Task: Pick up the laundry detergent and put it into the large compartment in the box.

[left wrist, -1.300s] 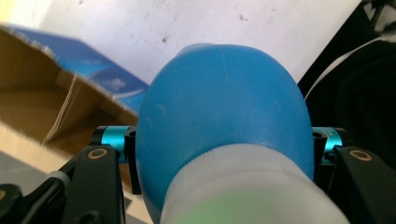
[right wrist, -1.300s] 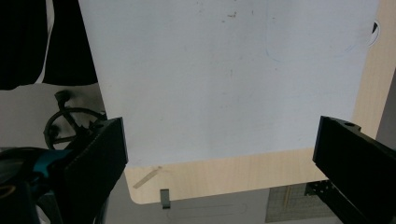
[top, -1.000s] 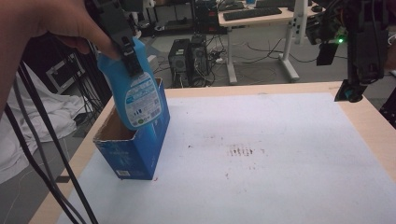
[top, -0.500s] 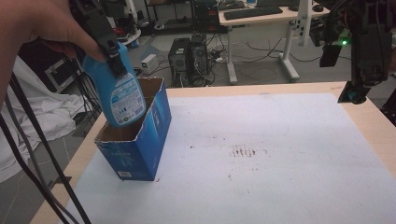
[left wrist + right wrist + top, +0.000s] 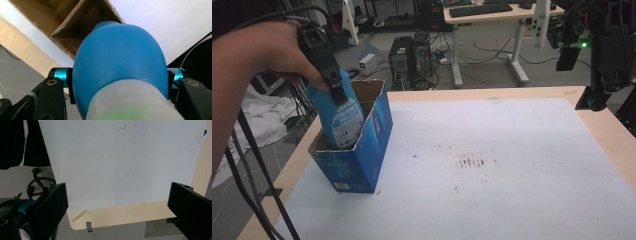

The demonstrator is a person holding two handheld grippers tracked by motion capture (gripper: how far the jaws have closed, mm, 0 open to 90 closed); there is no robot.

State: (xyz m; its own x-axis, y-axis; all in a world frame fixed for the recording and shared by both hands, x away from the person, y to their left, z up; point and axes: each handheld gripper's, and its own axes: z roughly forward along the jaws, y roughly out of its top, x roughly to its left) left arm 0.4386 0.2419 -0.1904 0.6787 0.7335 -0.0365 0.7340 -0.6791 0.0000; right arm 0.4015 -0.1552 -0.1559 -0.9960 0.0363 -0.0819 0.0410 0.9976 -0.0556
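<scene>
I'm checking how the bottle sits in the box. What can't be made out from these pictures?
- High view: the blue bottle's lower end is hidden by the box wall.
- High view: its label print is too small to read.
- Left gripper view: the bottle's cap is blurred and cut off by the bottom edge; the bottle hides the box floor.

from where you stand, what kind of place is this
Most likely a lab or office workroom: desktop computer towers stand on the floor among tangled cables, a desk with a keyboard sits behind, and the work table wears a stained white sheet.
</scene>
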